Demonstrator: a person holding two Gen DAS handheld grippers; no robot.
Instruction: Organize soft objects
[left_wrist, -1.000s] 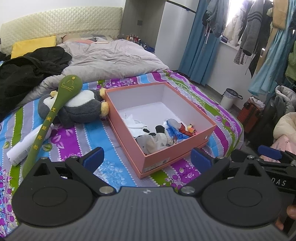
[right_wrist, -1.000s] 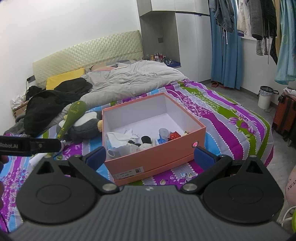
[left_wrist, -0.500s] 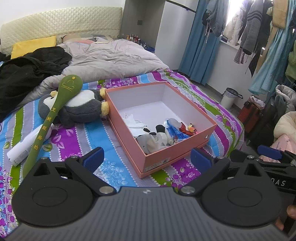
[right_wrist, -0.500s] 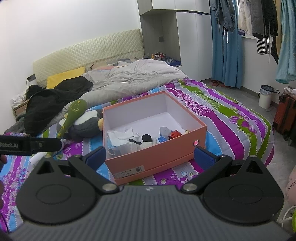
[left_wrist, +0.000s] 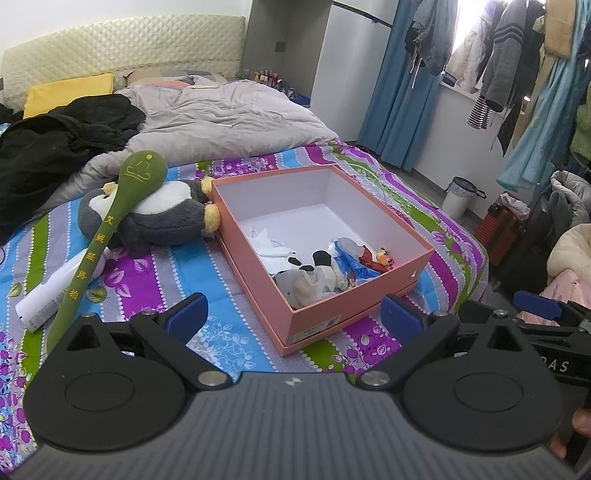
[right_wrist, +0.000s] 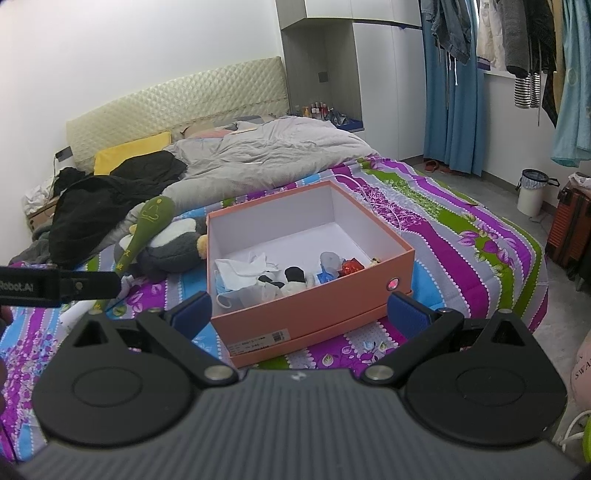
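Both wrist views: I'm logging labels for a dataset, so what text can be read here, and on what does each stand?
"Robot.AI": black bar at the left edge of the right wrist view.
"DAS": black bar at the right edge of the left wrist view; its start is hidden.
"SWA": pink bag, cut off by the frame.
Yellow Chinese characters: green mallet, too small to read surely.
Sticker on the box: too small.
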